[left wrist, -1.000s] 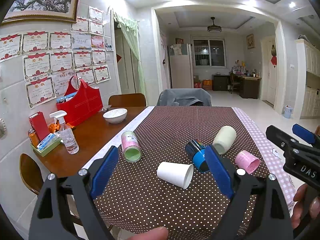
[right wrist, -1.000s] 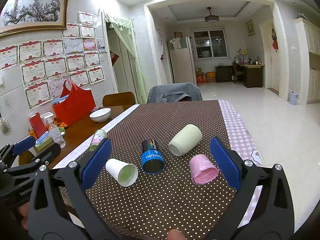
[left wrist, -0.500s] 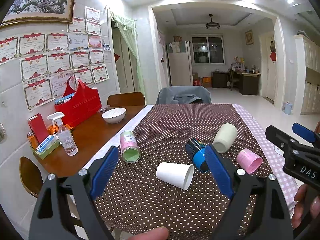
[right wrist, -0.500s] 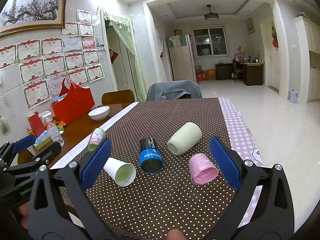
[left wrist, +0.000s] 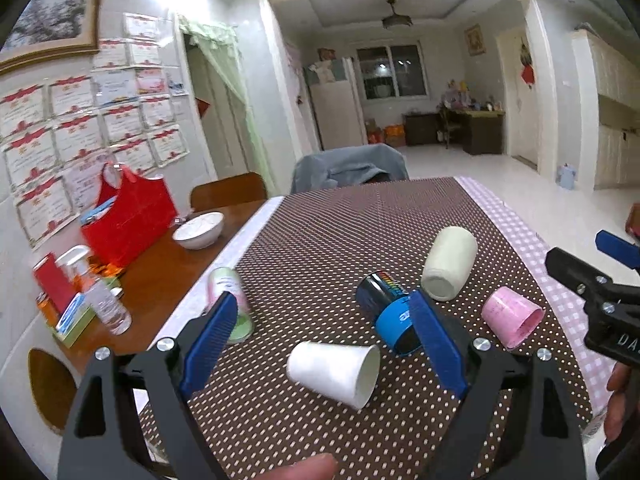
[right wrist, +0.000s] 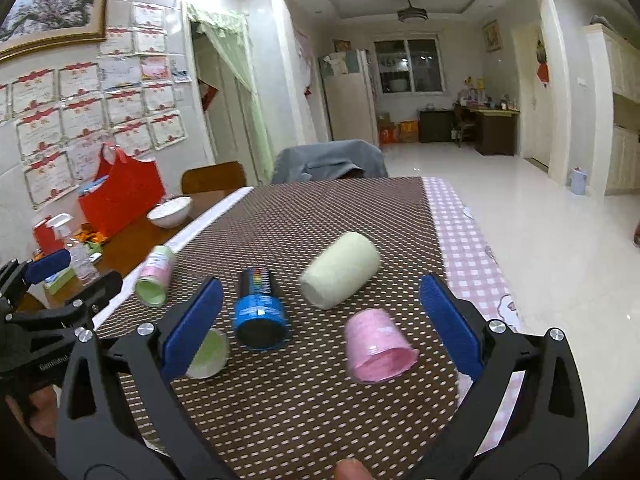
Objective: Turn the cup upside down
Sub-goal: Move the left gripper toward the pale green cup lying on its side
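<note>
Both tongs are held wide apart with nothing gripped: the left tongs [left wrist: 320, 336] are poised above the white paper cup [left wrist: 334, 372], and the right tongs [right wrist: 320, 320] are poised above the pink cup [right wrist: 378, 346]. Five cups are seen lying on their sides on the dotted cloth of the counter [right wrist: 320, 216]: the white paper cup nearest the left tongs, a blue-and-black cup [right wrist: 260, 312] in the middle, a pale green cup [right wrist: 340, 276] behind it, the pink cup to the right, and a pink-and-green cup [left wrist: 230, 304] near the cloth's left edge.
</note>
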A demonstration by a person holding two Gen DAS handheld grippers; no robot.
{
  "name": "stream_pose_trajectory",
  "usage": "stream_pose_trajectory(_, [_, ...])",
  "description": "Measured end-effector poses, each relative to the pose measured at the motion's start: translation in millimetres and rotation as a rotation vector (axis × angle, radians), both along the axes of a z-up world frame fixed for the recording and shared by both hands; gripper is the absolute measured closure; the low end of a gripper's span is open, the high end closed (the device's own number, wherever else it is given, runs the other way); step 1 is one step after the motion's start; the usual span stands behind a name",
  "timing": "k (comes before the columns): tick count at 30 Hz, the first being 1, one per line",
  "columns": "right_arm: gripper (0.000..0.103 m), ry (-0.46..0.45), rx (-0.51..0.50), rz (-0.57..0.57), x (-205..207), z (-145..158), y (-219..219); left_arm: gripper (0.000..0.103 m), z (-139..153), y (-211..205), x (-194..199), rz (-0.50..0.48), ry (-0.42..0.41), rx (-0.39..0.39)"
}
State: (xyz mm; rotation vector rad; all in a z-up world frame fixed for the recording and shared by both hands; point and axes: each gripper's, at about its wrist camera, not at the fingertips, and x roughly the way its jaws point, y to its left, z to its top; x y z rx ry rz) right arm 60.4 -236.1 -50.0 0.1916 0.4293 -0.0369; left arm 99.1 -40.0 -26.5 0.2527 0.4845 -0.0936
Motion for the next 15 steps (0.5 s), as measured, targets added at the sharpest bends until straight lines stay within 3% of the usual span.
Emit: stream_pose_trajectory(15, [0.006, 0.167, 0.081, -0.079, 60.0, -46.3, -63.8, 0.017, -51.9, -85.8, 120.8, -0.216, 0.267, 0.124])
